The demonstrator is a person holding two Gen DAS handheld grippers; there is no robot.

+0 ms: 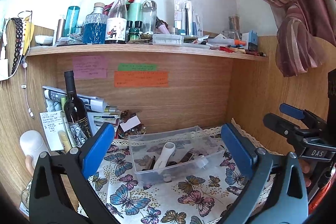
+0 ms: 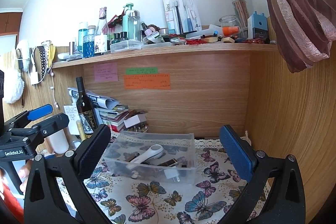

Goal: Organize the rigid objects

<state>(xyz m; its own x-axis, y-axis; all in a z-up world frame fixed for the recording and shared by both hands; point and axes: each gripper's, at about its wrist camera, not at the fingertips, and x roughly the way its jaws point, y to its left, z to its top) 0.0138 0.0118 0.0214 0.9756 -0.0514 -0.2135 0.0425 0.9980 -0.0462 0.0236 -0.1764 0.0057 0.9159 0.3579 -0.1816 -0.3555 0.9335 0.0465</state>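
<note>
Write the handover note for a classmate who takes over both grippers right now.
Left gripper: open, empty, aimed at the clear plastic bin.
Right gripper: open, empty, also facing the bin.
The bin sits on the butterfly cloth, already holding a white handheld device, a white plug and small dark items.
The shelf above is cluttered; a wine bottle stands at left.
Left to do: judging by the clutter, more sorting.

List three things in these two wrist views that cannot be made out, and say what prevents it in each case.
1. Writing on the orange paper note on the wooden back panel: too small in both views.
2. Small dark items beneath the white plastic handheld device in the clear plastic box: overlapping, blurred by the box wall.
3. Base of the dark glass wine bottle: hidden by a left gripper finger in the left wrist view.
</note>
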